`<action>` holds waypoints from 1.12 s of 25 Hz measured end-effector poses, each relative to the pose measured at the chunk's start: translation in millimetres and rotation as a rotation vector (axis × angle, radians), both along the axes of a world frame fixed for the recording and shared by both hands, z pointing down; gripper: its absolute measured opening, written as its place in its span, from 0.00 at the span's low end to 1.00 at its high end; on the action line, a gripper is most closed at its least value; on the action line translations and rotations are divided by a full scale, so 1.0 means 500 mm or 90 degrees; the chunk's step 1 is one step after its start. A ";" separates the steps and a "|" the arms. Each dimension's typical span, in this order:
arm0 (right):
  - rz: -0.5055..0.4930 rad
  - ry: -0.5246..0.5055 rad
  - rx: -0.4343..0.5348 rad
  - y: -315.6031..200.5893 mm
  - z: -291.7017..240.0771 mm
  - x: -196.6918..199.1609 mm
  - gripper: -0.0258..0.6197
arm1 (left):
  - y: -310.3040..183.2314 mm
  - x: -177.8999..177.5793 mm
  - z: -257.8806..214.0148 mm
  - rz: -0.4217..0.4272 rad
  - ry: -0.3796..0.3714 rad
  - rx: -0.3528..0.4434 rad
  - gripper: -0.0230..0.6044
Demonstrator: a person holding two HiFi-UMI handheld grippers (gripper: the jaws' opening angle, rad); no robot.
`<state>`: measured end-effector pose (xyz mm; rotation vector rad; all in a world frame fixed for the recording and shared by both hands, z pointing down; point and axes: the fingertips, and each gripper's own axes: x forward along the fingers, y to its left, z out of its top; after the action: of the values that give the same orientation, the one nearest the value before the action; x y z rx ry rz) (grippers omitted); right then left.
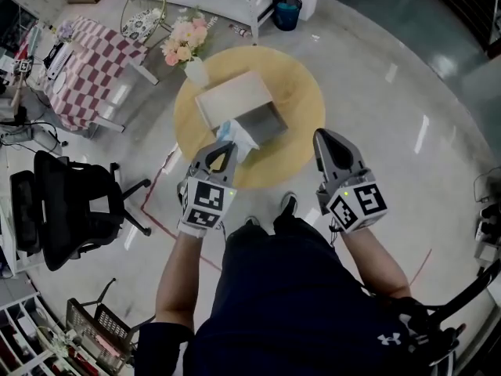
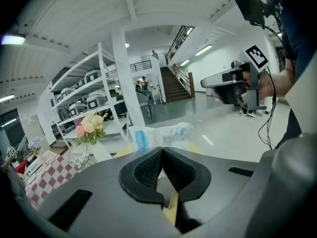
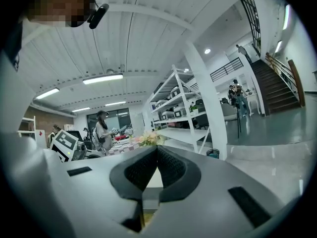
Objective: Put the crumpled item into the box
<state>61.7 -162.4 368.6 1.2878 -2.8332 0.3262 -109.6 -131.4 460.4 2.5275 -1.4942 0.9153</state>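
Note:
The crumpled item [image 1: 236, 135], a white and blue plastic wrapper, lies on the round yellow table [image 1: 301, 92] against the near left corner of the open cardboard box [image 1: 235, 99]. My left gripper [image 1: 223, 149] is shut, its tips right at the wrapper's near edge; whether they pinch it I cannot tell. In the left gripper view the wrapper [image 2: 161, 134] sits just beyond the closed left gripper [image 2: 161, 150]. My right gripper [image 1: 325, 137] hovers over the table's near right edge, shut and empty, and its own view shows the right gripper [image 3: 157, 148] with jaws together.
A vase of pink flowers [image 1: 188, 44] stands at the table's far left, beside the box. A black office chair [image 1: 59, 210] and a checked tablecloth [image 1: 86, 61] are to the left. A blue bin [image 1: 286, 10] and white shelving [image 2: 84, 98] stand behind the table.

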 end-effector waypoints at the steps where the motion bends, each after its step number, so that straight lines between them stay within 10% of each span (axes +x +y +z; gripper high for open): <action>1: -0.004 0.000 -0.006 -0.007 0.006 0.002 0.04 | -0.010 0.003 0.008 0.001 -0.006 -0.008 0.06; 28: 0.140 0.003 -0.149 -0.085 0.161 0.066 0.04 | -0.206 0.038 0.313 0.142 -0.115 -0.206 0.06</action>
<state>94.5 -204.6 449.0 1.5433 -2.5553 0.6360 -90.5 -234.2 616.8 2.4534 -1.0085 1.3274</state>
